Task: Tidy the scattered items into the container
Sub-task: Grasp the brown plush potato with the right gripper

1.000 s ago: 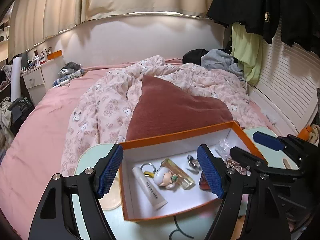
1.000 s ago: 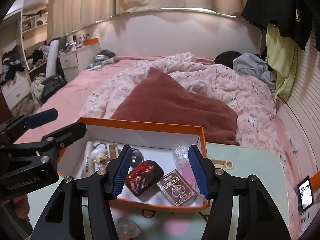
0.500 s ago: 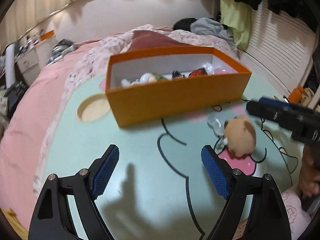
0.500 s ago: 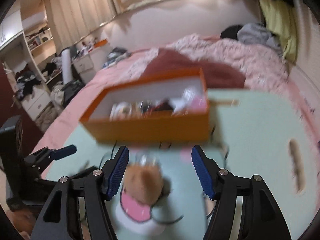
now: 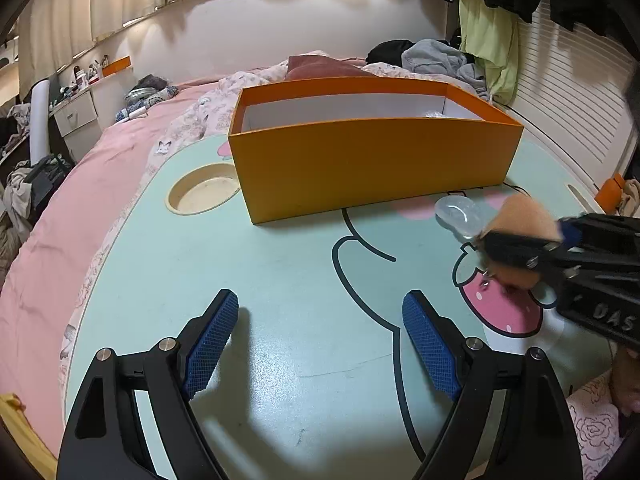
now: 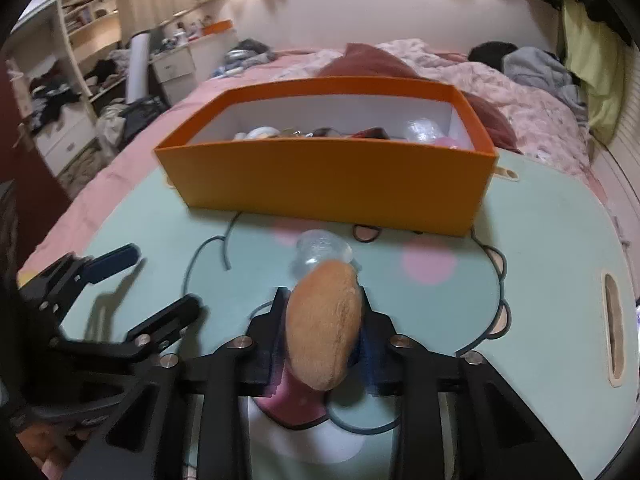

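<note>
The right gripper (image 6: 322, 328) has its fingers clamped on a tan plush toy (image 6: 324, 328), held just above the desk (image 6: 540, 240) in front of the orange box (image 6: 328, 176). A clear plastic piece (image 6: 320, 254) lies on the desk between the toy and the box. The left gripper (image 5: 320, 340) hovers near the box's front, fingers wide apart around nothing.

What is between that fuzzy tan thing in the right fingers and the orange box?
A clear plastic piece lies on the table just ahead of the plush toy held by the right gripper. Beyond it stands the orange box's near wall, which the toy must clear.
</note>
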The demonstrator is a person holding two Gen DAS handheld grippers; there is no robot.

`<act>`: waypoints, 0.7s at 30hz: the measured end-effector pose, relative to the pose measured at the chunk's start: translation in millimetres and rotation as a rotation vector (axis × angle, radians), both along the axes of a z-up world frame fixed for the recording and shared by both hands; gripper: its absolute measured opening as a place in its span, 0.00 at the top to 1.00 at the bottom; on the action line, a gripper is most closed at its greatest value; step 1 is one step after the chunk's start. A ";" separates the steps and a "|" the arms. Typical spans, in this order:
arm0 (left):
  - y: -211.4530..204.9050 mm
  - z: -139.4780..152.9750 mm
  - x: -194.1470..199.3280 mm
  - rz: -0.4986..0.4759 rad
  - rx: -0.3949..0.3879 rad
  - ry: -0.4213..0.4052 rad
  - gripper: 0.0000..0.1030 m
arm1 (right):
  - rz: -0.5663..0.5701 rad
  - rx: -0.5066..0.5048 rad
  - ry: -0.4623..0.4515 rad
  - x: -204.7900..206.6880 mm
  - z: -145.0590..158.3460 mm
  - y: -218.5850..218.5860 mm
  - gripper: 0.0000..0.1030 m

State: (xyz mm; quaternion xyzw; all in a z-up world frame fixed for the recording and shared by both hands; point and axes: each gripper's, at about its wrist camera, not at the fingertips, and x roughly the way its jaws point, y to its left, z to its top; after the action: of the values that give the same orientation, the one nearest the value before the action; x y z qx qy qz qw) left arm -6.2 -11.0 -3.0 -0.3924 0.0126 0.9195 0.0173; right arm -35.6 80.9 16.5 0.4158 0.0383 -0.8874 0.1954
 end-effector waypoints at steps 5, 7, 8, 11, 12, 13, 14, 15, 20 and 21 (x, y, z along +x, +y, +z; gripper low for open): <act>3.8 7.7 4.5 -0.023 -0.015 0.024 0.18 | -0.148 -0.120 0.080 16.6 14.1 44.0 0.74; 12.9 19.3 2.1 -0.057 -0.013 0.042 0.18 | -0.251 -0.147 0.060 15.5 7.9 68.9 0.74; 17.6 24.4 -1.6 -0.081 -0.003 0.042 0.18 | -0.276 -0.168 0.047 15.0 5.3 76.7 0.74; 36.1 34.0 -20.8 -0.180 0.025 -0.002 0.18 | -0.346 -0.248 0.011 12.8 -2.1 98.9 0.73; 42.4 35.1 -29.0 -0.208 0.030 -0.016 0.18 | -0.362 -0.267 0.006 12.4 -3.0 104.1 0.73; 46.4 35.7 -35.5 -0.223 0.029 -0.024 0.18 | -0.368 -0.279 0.004 12.1 -2.3 107.8 0.73; 51.8 36.4 -42.8 -0.238 0.024 -0.027 0.18 | -0.371 -0.292 0.004 12.3 0.8 112.0 0.73; 57.2 36.6 -49.6 -0.250 0.008 -0.026 0.18 | -0.373 -0.299 0.007 13.3 1.2 113.8 0.73; 68.1 27.0 -72.4 -0.242 -0.060 -0.034 0.18 | -0.380 -0.316 0.030 18.8 7.0 115.2 0.72; 69.2 24.1 -75.7 -0.235 -0.053 -0.042 0.18 | -0.380 -0.318 0.031 18.2 7.5 114.6 0.72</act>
State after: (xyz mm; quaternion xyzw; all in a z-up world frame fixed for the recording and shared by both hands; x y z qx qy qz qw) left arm -81.9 58.1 21.1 -0.4078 0.0823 0.9021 0.1150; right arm -17.5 195.5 24.0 0.3658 -0.1779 -0.9093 0.0877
